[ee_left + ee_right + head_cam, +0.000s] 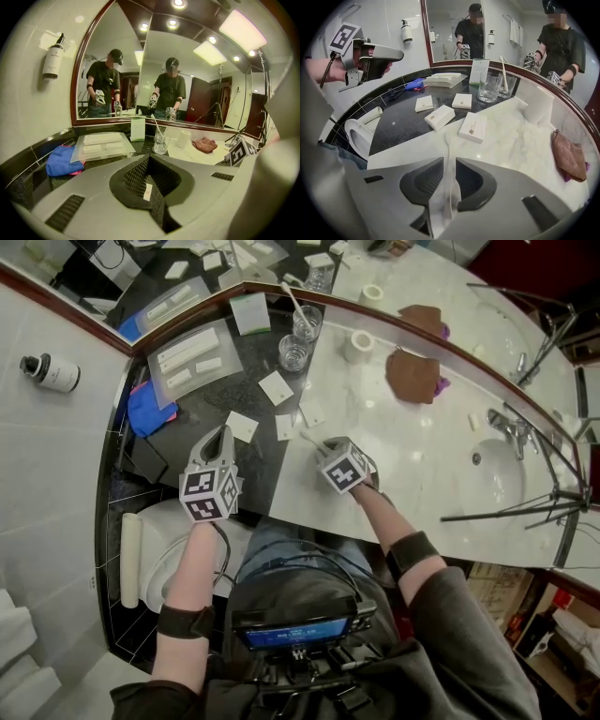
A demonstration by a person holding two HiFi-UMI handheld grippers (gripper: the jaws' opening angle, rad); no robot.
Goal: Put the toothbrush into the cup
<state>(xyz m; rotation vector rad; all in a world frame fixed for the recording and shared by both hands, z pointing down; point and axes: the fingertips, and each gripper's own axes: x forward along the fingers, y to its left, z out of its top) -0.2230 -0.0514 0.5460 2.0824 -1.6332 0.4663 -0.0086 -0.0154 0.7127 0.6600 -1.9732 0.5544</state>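
A thin white toothbrush (447, 154) lies on the white marble counter (511, 140), head pointing away from me; in the head view it shows as a faint white line (310, 438). My right gripper (449, 161) points steeply down over it, open, one jaw on each side of the handle with a small gap on both sides. Two glass cups stand at the back: the near one (489, 87) is empty, the far one (507, 84) holds another toothbrush. My left gripper (149, 161) hangs shut and empty off the counter's left end (221, 435).
Small white boxes (473, 127) (439, 116) lie just beyond the toothbrush. A paper roll (537, 110) and a brown cloth (569, 157) sit to the right. A clear tray (192, 360) and blue cloth (150, 409) are at left, the sink (497, 474) at right, a toilet (155, 554) below.
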